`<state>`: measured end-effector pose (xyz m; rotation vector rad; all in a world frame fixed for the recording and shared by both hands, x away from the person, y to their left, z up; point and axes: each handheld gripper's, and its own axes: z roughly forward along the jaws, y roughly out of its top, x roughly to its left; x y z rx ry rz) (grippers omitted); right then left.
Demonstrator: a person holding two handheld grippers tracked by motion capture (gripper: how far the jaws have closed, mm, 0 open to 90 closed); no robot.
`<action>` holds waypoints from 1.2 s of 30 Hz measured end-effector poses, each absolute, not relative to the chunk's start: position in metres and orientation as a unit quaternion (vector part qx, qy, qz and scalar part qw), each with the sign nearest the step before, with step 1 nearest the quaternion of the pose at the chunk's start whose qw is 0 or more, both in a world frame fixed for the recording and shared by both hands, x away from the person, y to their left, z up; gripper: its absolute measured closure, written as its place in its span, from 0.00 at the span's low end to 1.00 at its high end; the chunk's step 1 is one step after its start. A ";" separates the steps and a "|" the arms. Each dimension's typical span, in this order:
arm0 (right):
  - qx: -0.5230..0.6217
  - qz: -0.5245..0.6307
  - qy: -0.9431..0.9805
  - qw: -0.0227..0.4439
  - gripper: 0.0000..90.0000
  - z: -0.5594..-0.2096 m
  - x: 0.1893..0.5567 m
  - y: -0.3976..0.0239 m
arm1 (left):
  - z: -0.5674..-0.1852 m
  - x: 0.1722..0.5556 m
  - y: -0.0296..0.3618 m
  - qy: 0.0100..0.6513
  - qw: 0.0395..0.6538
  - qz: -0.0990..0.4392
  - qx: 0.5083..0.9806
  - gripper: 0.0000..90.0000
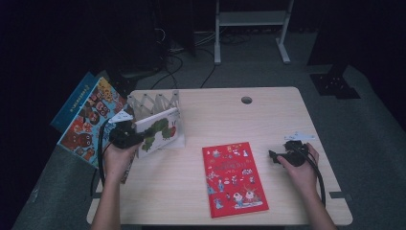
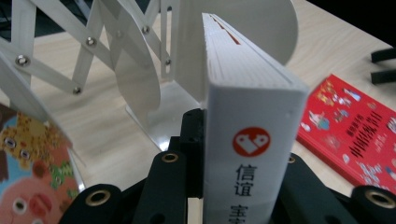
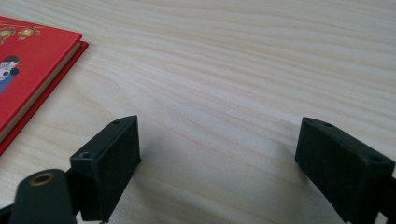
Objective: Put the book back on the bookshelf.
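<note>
Standing upright on its lower edge at the left side of the worktop (image 1: 268, 115), the white book (image 1: 160, 130) with the green caterpillar on its cover is being pinched by the left gripper (image 1: 139, 139); in the left gripper view its thick white spine (image 2: 252, 154), with a red round logo and dark characters, is sitting squarely between the black fingers (image 2: 170, 182), which are pressing on both covers. The book's far end is reaching into the white expanding rack (image 1: 153, 103), whose scissor-like slats and rounded divider plates (image 2: 140, 79) are rising just beyond and beside it, so the book is judged to be going into one of the rack's slots; whether it is already fully seated against a divider I cannot tell.

Lying flat near the middle of the worktop, well apart from the rack, the red book (image 1: 233, 178) is waiting untouched. The right gripper (image 1: 275, 157) is resting low over bare wood just to the right of that book, its fingers (image 3: 109, 163) spread wide with nothing between them. Two more picture books (image 1: 88, 120) are leaning off the worktop's left edge, beside the person's left hand (image 1: 117, 160).

As a judgement, the shelving is partway along: one book is being placed but is not yet released, the red one is left to be picked up and stood in the rack, and the leaning pair may follow.
</note>
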<state>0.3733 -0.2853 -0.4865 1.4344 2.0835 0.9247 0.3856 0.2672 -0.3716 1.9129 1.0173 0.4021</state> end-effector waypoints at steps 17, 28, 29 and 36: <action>0.519 0.335 0.754 0.222 0.14 -0.487 0.373 -0.285 | -0.391 0.394 0.248 0.421 0.431 0.202 0.772 0.83; 0.519 0.335 0.754 0.223 0.15 -0.487 0.373 -0.285 | -0.415 0.392 0.239 0.424 0.396 0.186 0.793 0.83; 0.519 0.335 0.754 0.223 0.15 -0.487 0.373 -0.285 | -0.416 0.393 0.238 0.426 0.398 0.186 0.791 0.82; 0.519 0.335 0.755 0.223 0.15 -0.487 0.373 -0.285 | -0.421 0.399 0.230 0.427 0.397 0.179 0.792 0.80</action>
